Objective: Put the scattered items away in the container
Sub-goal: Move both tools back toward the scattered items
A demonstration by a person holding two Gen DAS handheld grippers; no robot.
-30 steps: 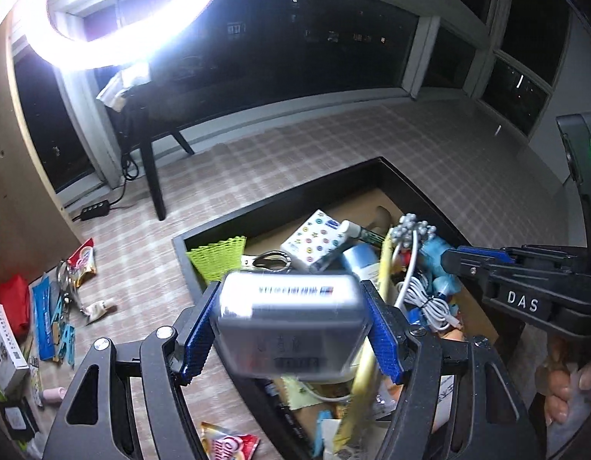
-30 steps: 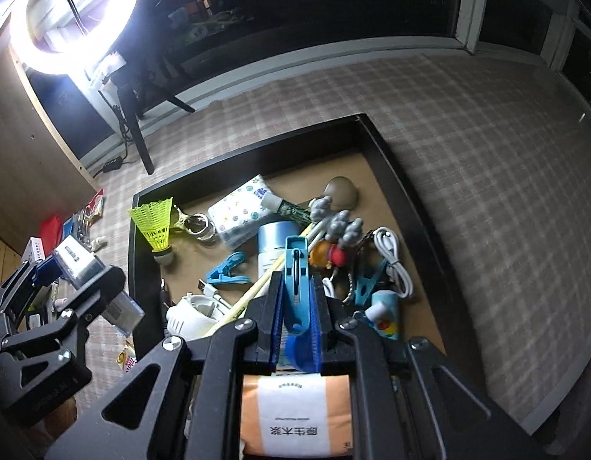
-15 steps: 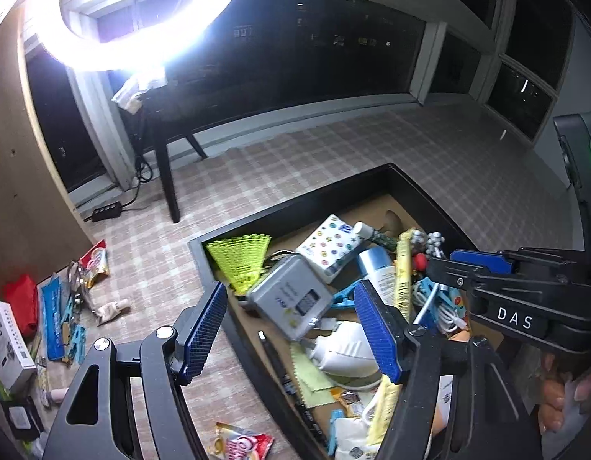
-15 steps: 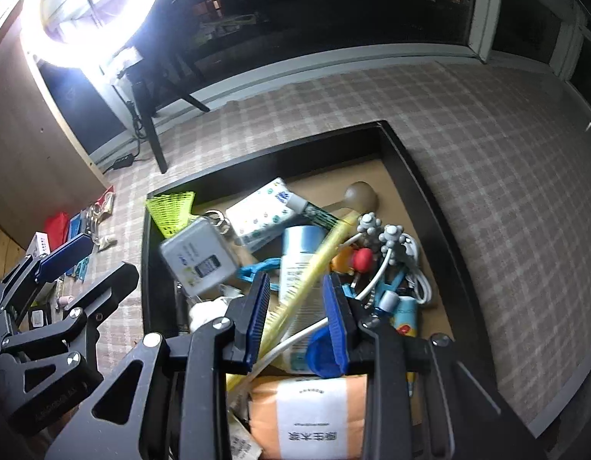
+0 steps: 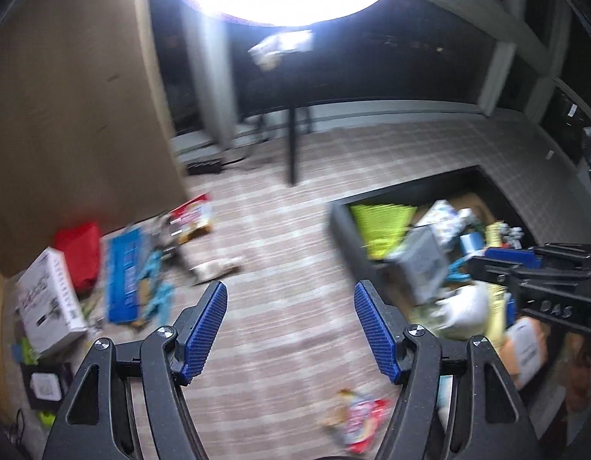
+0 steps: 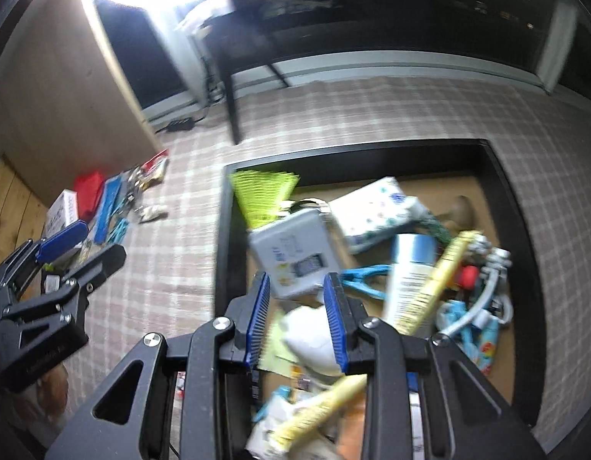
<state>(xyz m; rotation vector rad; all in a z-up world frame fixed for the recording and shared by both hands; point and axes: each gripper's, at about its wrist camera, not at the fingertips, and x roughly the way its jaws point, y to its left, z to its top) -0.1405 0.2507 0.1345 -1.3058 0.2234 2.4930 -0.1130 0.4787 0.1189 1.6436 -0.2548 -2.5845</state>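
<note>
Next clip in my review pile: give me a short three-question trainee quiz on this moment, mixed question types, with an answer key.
1. True or false: the left gripper is carrying an item.
2. Multiple choice: where does the grey box lie? A) on the plaid cloth beside the black tray; B) inside the black tray, next to the yellow-green shuttlecock; C) between the right gripper's pads.
3. Short answer: which colour is the clothes peg lying in the tray just right of the right gripper?

Key
1. False: its jaws stand wide apart over the cloth with nothing between them.
2. B
3. Blue.
</note>
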